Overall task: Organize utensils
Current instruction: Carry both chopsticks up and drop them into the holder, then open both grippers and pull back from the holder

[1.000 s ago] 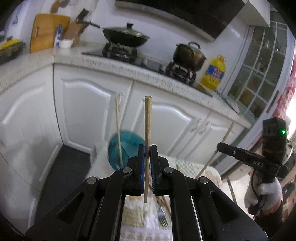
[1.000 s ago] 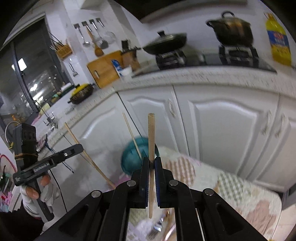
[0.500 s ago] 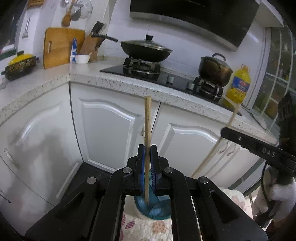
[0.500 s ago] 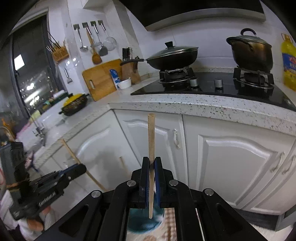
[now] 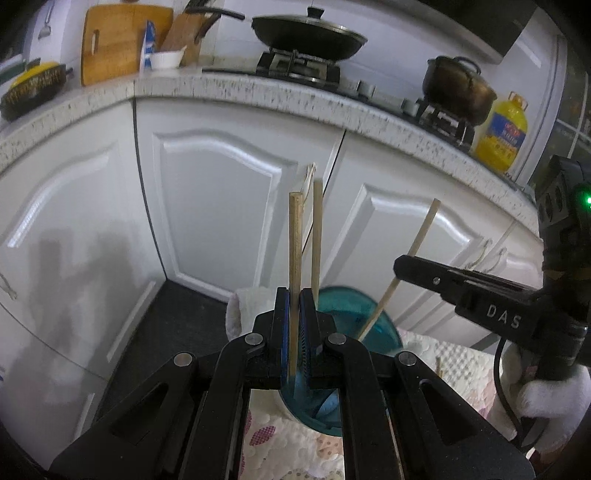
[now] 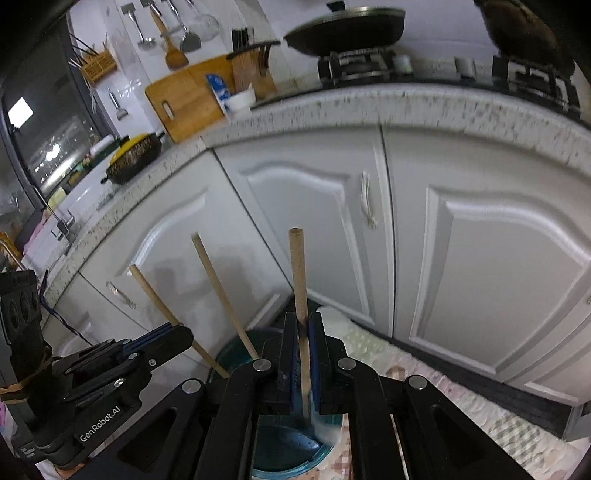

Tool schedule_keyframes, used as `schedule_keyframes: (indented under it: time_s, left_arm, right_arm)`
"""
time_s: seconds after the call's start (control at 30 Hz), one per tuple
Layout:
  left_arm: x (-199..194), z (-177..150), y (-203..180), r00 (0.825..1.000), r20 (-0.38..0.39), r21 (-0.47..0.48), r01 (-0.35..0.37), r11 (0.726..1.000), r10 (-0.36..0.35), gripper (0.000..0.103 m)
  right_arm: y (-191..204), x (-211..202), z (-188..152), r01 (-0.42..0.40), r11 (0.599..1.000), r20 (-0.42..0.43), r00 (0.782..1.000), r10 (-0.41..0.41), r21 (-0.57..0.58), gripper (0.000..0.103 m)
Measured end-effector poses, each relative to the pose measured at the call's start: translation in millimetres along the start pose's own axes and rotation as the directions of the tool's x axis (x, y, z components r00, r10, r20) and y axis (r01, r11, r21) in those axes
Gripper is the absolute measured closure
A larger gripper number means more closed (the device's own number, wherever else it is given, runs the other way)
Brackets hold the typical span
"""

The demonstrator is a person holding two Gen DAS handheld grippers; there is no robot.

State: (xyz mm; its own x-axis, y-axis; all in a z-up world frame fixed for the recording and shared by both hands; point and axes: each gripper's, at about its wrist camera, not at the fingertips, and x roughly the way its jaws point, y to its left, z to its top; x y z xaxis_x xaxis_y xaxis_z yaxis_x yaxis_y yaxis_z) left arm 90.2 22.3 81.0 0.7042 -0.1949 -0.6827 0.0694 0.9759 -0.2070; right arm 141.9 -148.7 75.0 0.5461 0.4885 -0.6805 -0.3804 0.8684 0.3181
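My left gripper (image 5: 294, 295) is shut on a wooden chopstick (image 5: 295, 258) held upright over a teal utensil cup (image 5: 347, 314). My right gripper (image 6: 302, 319) is shut on another wooden chopstick (image 6: 298, 273), its lower end down inside the same teal cup (image 6: 288, 443). A third chopstick (image 5: 316, 236) stands in the cup; it also shows in the right wrist view (image 6: 221, 291). In the left wrist view the right gripper (image 5: 400, 263) holds its chopstick (image 5: 417, 243) slanting into the cup. In the right wrist view the left gripper (image 6: 184, 334) holds its chopstick (image 6: 155, 295) at the cup's left.
The cup stands on a patterned cloth (image 5: 280, 439) on a low table. White cabinet doors (image 5: 229, 199) and a speckled counter (image 5: 258, 92) with a wok (image 5: 306, 33), a pot (image 5: 458, 85) and an oil bottle (image 5: 502, 133) are behind. A white towel (image 5: 243, 306) lies beside the cup.
Both views have tilted down from the counter toward the cup. Both grippers have lowered their chopsticks to the teal cup, and the right one's chopstick end is now inside it.
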Motion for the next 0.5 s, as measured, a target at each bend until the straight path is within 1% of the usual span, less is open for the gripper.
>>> schedule_keyframes:
  time_s: [0.07,0.1,0.2,0.27,0.33,0.4,0.47,0.5]
  left_arm:
    - [2.2,-3.7,-0.8,1.0,-0.009,0.002,-0.004,1.0,0.004,0.099]
    - [3.0,-4.5,-1.0,1.0,-0.013,0.0,-0.004,1.0,0.004,0.099]
    - [3.1,-6.9,-1.4,1.0,-0.018,-0.011,-0.003,1.0,0.002,0.099]
    - [0.8,-7.4,-2.3,1.0,-0.019,-0.015,0.0,1.0,-0.001,0.096]
    - [-2.8,-8.4,-3.5,1.0,-0.015,-0.017,0.002,1.0,-0.002,0.09]
    - [-8.1,-11.1,-5.3,1.0,-0.01,-0.014,0.001,1.0,-0.001,0.088]
    - [-12.8,-15.2,-7.7,1.0,-0.01,-0.01,0.001,1.0,-0.001,0.084]
    - [-14.2,-17.0,-8.6,1.0,-0.012,-0.008,0.001,1.0,-0.001,0.078]
  right_arm:
    - [-3.7,-1.0,-2.8,-0.013,1.0,0.002,1.0,0.013,0.02,0.098]
    - [-6.2,-2.6,-4.0,-0.019,0.999,-0.001,1.0,0.019,0.034,0.096]
    - [-8.0,-12.3,-7.8,-0.015,0.999,0.007,1.0,0.014,0.035,0.086]
    - [-8.9,-20.5,-12.4,-0.011,1.0,0.012,1.0,0.01,0.029,0.084]
    - [-9.5,-26.5,-17.1,-0.008,0.999,0.012,1.0,0.008,0.033,0.083]
    - [-9.9,-31.1,-22.0,-0.008,0.999,0.014,1.0,0.007,0.035,0.082]
    - [-9.2,-35.6,-28.9,0.003,0.999,0.015,1.0,-0.003,0.035,0.076]
    - [-8.6,-38.1,-32.6,0.006,0.999,0.016,1.0,-0.007,0.035,0.074]
